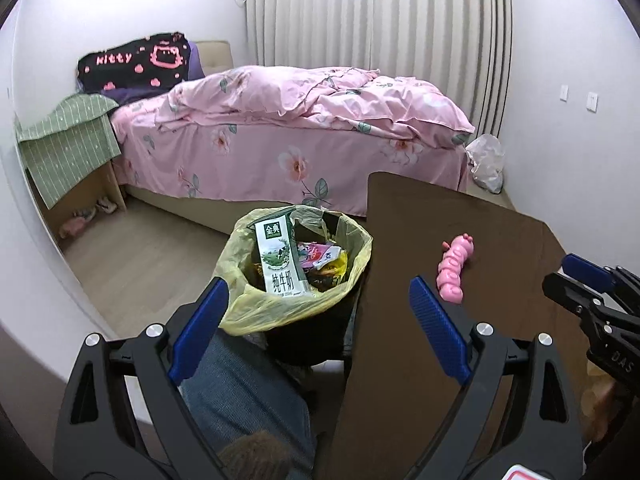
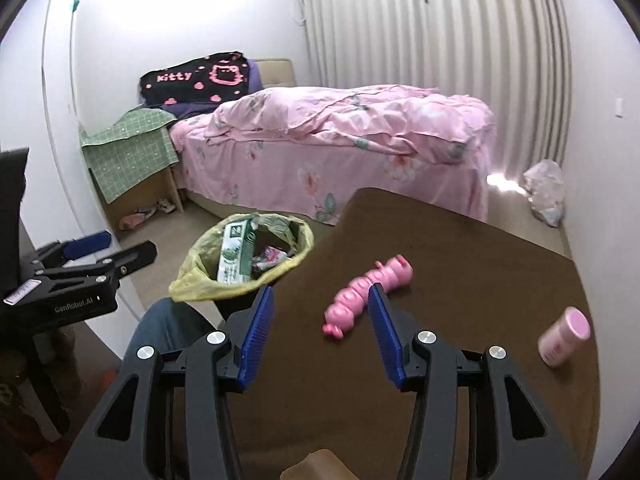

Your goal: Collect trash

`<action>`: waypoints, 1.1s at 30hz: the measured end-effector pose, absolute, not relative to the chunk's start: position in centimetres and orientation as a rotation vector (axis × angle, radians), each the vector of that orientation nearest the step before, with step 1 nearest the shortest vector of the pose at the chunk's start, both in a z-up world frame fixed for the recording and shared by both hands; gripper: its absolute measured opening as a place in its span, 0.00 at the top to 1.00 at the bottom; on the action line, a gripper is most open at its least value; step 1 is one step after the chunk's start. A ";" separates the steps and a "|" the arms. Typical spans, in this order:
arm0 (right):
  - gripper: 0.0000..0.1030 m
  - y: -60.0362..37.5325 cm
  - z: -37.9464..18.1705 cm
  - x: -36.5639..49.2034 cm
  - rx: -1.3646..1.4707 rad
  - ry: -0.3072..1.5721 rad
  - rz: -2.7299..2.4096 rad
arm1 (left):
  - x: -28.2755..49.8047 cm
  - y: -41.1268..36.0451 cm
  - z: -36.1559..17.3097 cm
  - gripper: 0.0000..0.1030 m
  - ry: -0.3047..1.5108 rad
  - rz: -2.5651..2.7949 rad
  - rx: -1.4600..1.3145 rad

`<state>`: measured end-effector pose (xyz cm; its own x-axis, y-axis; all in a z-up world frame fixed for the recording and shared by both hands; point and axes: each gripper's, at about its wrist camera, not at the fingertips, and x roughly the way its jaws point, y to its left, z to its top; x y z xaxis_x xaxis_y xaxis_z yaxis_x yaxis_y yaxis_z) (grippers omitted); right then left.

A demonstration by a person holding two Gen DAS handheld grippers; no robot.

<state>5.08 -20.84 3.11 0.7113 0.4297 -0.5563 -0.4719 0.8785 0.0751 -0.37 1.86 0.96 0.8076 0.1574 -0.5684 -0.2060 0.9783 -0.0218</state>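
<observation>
The green-covered side table (image 1: 68, 140) stands at the far left, against the head of the bed (image 1: 280, 136). The bed, under a pink floral quilt, runs across the back of the room in front of the white curtain (image 1: 380, 16).

The trash bin (image 1: 296, 272) stands on the floor just beside the left edge of the table (image 2: 440, 380). It is black and lined with a yellow bag. A milk carton (image 1: 278, 258) stands upright inside it, with coloured wrappers (image 1: 320, 258) beside the carton. A jeans-clad leg (image 1: 244, 392) sits below the bin, between it and the cameras.

The left gripper (image 1: 316, 328) hangs above the bin and the table's left edge. Its jaws stand wide apart with nothing between them.

On the table, a pink caterpillar toy (image 2: 368, 292) lies at an angle near the middle. The right gripper (image 2: 320, 328) hangs over the table in front of it. Its jaws are partly spread and grip nothing; the right blue pad overlaps the toy's middle in the right wrist view, and contact cannot be determined.

A pink bottle (image 2: 564, 336) lies tilted near the table's right edge. A crumpled plastic bag (image 2: 546, 192) rests on the floor at the far right, by the curtain and well apart from the table.
</observation>
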 end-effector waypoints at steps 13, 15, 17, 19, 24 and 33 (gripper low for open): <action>0.55 -20.3 3.7 1.1 -0.106 0.554 0.459 | -3.5 1.5 2.0 0.15 0.565 0.190 -0.075; 0.55 -20.2 3.7 1.1 -0.106 0.554 0.457 | -3.6 1.3 2.1 0.15 0.566 0.183 -0.072; 0.55 -20.1 3.7 1.1 -0.101 0.562 0.457 | -3.5 1.1 2.0 0.15 0.570 0.174 -0.069; 0.55 -20.0 3.5 0.9 -0.101 0.566 0.461 | -3.4 1.0 1.9 0.15 0.574 0.167 -0.067; 0.55 -19.8 3.5 1.0 -0.108 0.567 0.456 | -3.3 0.7 1.5 0.15 0.585 0.160 -0.054; 0.55 -20.1 3.1 1.5 -0.094 0.583 0.452 | -2.8 0.5 1.1 0.15 0.602 0.151 -0.049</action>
<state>1.45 -20.06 3.14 0.7398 0.3856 -0.5514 -0.4381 0.8980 0.0402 -2.77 0.49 1.14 0.8133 0.1267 -0.5678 -0.1555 0.9878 -0.0023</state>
